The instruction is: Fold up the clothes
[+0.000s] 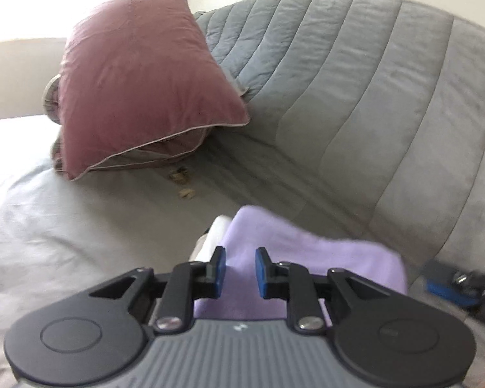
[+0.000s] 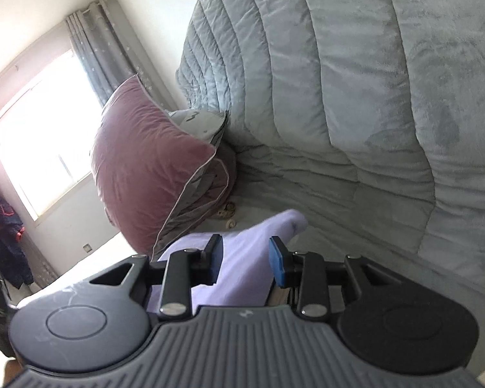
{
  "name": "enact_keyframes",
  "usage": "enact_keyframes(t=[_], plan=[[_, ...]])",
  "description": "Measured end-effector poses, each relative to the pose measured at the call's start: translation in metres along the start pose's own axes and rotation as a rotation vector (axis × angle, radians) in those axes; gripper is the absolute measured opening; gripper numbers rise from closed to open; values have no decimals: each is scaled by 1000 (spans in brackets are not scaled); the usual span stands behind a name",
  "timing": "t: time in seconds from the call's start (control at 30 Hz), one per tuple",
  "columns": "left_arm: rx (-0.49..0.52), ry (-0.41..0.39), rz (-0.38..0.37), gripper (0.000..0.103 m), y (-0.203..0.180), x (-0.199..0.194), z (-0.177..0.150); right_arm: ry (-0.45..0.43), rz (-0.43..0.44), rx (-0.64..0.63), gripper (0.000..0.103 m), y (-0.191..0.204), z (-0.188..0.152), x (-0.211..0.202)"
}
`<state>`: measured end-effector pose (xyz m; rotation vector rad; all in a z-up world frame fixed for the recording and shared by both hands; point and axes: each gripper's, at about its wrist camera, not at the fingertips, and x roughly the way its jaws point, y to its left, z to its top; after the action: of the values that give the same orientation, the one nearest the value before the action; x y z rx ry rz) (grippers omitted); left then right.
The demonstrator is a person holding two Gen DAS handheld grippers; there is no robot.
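Observation:
A lilac garment (image 1: 310, 258) lies folded on the grey bed sheet (image 1: 64, 226), with a white piece (image 1: 215, 236) showing at its left edge. My left gripper (image 1: 241, 270) hovers over the garment with its jaws open and nothing between them. In the right wrist view the lilac garment (image 2: 242, 258) lies below my right gripper (image 2: 246, 260), one corner sticking out ahead. Its jaws stand open around the cloth without pinching it. The right gripper's blue pad (image 1: 449, 286) shows at the right edge of the left wrist view.
A mauve pillow (image 1: 139, 80) leans on a second pillow at the head of the bed. A grey quilted duvet (image 1: 355, 97) is piled along the right. Small tan scraps (image 1: 182, 181) lie on the sheet. A bright window (image 2: 38, 135) and dark hanging clothes (image 2: 3, 236) are at left.

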<state>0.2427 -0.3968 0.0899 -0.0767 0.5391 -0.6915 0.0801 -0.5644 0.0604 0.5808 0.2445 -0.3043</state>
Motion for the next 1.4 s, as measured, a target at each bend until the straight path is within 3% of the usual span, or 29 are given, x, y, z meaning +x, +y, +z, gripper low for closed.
enact_keyframes(t=[0.3,0.43,0.53,0.67,0.77,0.8,0.97,1.07,1.17,1.4], plan=[[-39,71,118,41,0,-57,-12,13,-31,54,54,15,-10,-49],[-94,108,166,61,3,-88,-20,1,-87,-10,68,35,-21,-72],[-136,145,193,69,6,-111,-29,8,-98,-24,70,45,-33,-88],[-94,165,243,85,2,-129,-38,41,-130,-32,81,52,-49,-100],[-66,178,278,98,-1,-131,-44,74,-135,-96,101,57,-62,-103],[-57,182,289,101,-2,-132,-46,83,-137,-131,103,59,-65,-102],[-12,203,348,102,-8,-135,-55,136,-220,-241,103,61,-72,-95],[15,216,382,102,-11,-137,-61,178,-238,-207,103,46,-72,-92],[9,233,381,102,-16,-129,-68,237,-264,-190,103,34,-72,-88],[9,270,361,102,-32,-111,-82,231,-290,-227,103,20,-66,-99]])
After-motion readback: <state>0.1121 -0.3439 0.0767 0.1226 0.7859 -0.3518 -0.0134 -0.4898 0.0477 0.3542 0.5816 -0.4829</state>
